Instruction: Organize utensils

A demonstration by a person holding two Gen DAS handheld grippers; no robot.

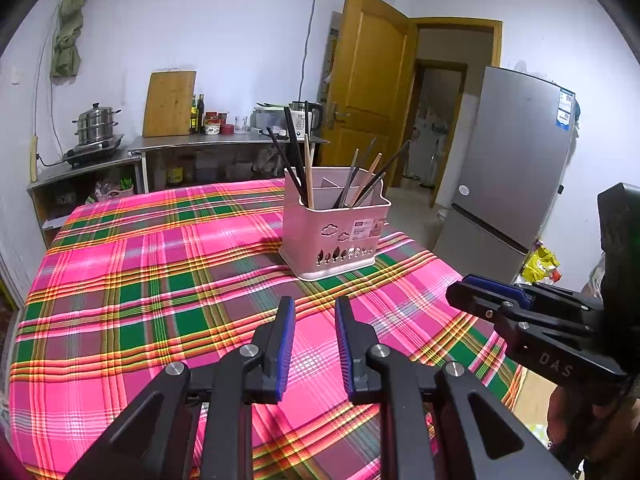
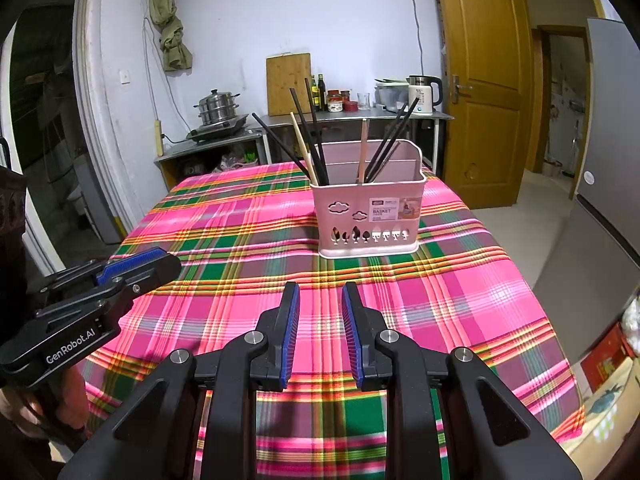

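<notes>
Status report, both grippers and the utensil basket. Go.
Left gripper open, empty, over the plaid tablecloth. Right gripper open, empty. Pink basket upright ahead, chopsticks standing in it. Nothing between fingers and basket.

Basket (image 2: 368, 212) is set on counter (image 2: 224, 248), far right of centre; chopsticks (image 2: 310, 136) are stood inside, grouped left and right.

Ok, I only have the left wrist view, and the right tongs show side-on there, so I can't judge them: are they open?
Observer: Yes. The right wrist view shows the right tongs open, nothing between their blue pads.
Operator: Is the pink plastic utensil holder straight ahead of them?
Observer: Nearly. It stands slightly right of their line, its labelled face square to them.
</notes>
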